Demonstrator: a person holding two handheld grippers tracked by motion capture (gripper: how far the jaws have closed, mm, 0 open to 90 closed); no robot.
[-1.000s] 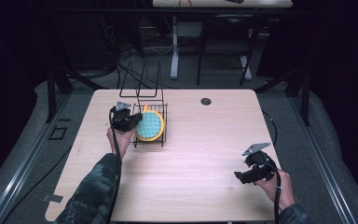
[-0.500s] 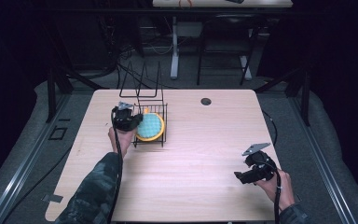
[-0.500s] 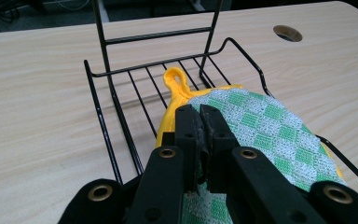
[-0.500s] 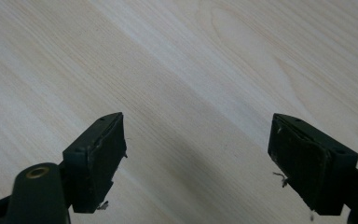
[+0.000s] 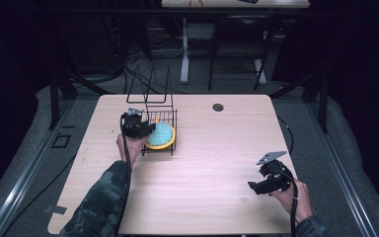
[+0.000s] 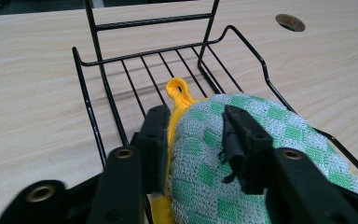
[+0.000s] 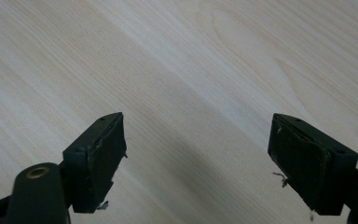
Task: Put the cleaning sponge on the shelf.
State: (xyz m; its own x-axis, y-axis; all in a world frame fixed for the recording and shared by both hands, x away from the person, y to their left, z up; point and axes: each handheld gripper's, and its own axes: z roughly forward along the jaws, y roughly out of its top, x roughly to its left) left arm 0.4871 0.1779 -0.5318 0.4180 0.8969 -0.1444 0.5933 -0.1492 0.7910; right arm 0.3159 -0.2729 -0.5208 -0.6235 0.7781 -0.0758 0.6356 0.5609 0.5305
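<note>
Counting one sponge (image 6: 242, 154), one wire rack (image 6: 121, 60), two grippers.

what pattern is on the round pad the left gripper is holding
Green and white-grey checks on the round pad, with a yellow edge; clearest in the left gripper view.

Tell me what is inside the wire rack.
A round pad, green-checked on one face with yellow behind it, sits in the wire rack, gripped by the left gripper. The pad and gripper cover the rack floor beneath them.
</note>
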